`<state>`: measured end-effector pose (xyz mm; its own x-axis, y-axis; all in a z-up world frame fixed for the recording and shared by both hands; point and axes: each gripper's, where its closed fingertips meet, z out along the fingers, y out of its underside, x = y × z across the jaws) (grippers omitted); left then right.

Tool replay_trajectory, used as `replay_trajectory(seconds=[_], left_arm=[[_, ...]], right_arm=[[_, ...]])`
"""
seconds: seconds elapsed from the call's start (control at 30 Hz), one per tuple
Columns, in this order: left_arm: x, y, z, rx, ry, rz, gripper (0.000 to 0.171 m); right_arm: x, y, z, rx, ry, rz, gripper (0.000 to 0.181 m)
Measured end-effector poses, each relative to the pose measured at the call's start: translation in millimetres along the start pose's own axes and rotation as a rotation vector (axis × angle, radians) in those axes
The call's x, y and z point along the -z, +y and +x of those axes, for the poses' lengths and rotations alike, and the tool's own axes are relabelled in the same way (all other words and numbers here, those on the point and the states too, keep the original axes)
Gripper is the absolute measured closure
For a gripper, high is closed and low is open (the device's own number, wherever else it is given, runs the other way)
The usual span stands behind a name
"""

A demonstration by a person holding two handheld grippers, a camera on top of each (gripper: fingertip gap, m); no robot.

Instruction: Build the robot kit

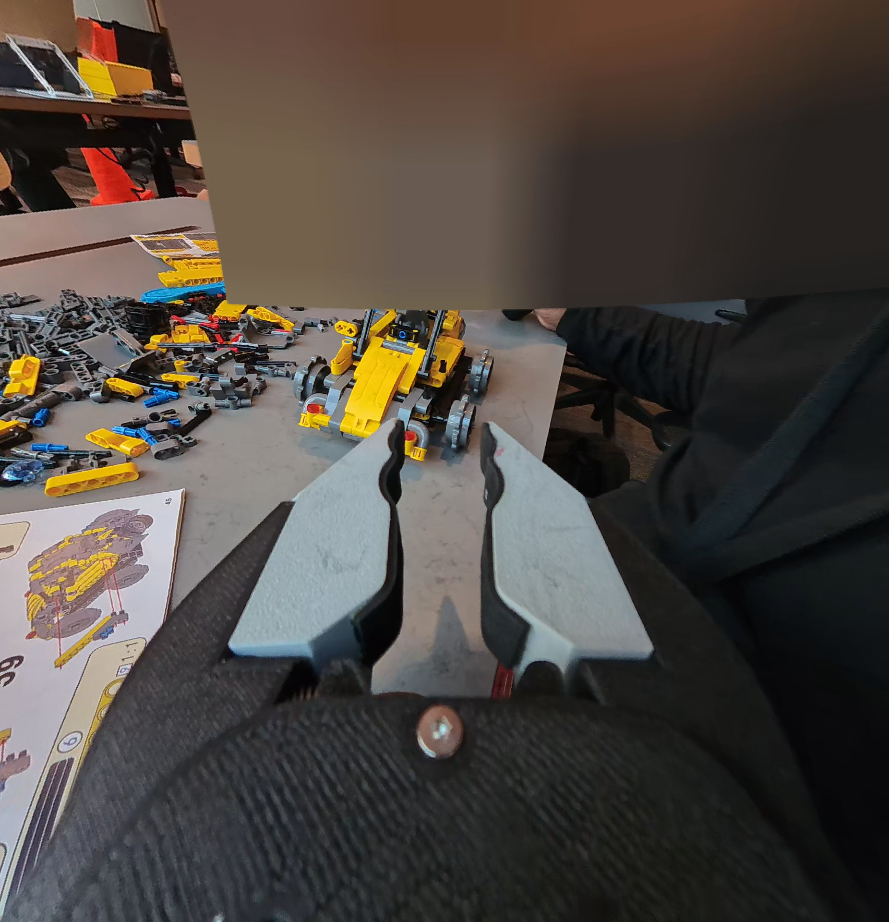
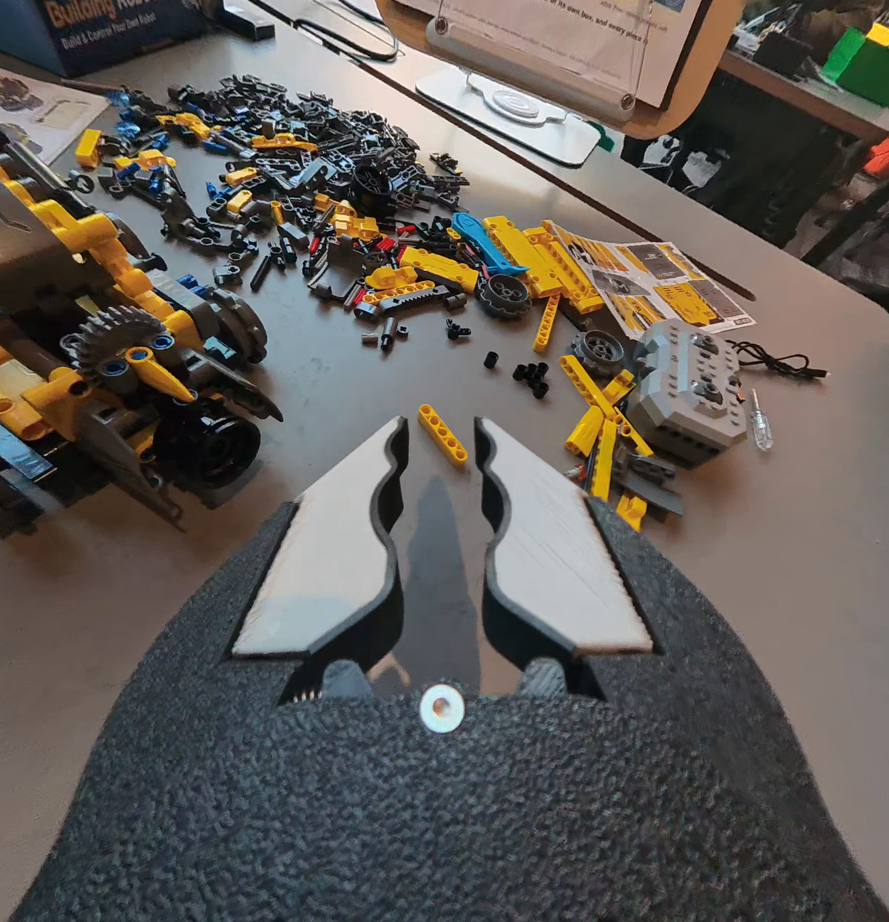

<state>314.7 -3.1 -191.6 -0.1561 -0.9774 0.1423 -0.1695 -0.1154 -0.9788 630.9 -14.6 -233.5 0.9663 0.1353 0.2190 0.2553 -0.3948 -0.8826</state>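
Note:
In the left wrist view my left gripper (image 1: 441, 426) is open with nothing between its pads. It hovers just short of the front of a yellow and grey brick-built vehicle (image 1: 382, 379) that stands on the grey table (image 1: 263, 449). In the right wrist view my right gripper (image 2: 440, 420) is open. A short yellow beam with holes (image 2: 442, 435) lies flat on the table between and just beyond its fingertips, and the pads do not press on it. The vehicle (image 2: 83, 349) also shows at the left of that view.
A pile of loose yellow, grey, black and blue parts (image 1: 108, 374) and an open instruction booklet (image 1: 83, 598) lie to the left. A grey block with studs (image 2: 692, 384), a sticker sheet (image 2: 652, 284) and a small screwdriver (image 2: 760, 424) lie to the right. A person's dark sleeve (image 1: 682, 359) is beyond the table edge. The gap from one gripper's tips to the other's is roughly 30 centimetres.

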Motion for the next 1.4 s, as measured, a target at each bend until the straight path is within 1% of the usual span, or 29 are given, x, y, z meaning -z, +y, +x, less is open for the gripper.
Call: replay_trajectory(seconds=[0.07, 0.1, 0.23, 1.4], left_arm=[[-0.1, 0.0, 0.0, -0.002, -0.002, -0.001, 0.144], [-0.2, 0.1, 0.0, -0.003, -0.003, -0.001, 0.144], [-0.2, 0.1, -0.7, 0.001, -0.005, -0.002, 0.145], [0.7, -1.5, -1.3, 0.006, -0.005, 0.009, 0.145]], right_arm=[[3.0, -3.5, 0.1, 0.001, 0.001, 0.028, 0.165], [4.3, -5.4, 0.7, -0.005, -0.001, 0.042, 0.165], [5.6, -6.6, 4.8, -0.045, -0.006, 0.056, 0.154], [4.1, -5.7, 3.7, -0.034, -0.013, 0.050, 0.154]])
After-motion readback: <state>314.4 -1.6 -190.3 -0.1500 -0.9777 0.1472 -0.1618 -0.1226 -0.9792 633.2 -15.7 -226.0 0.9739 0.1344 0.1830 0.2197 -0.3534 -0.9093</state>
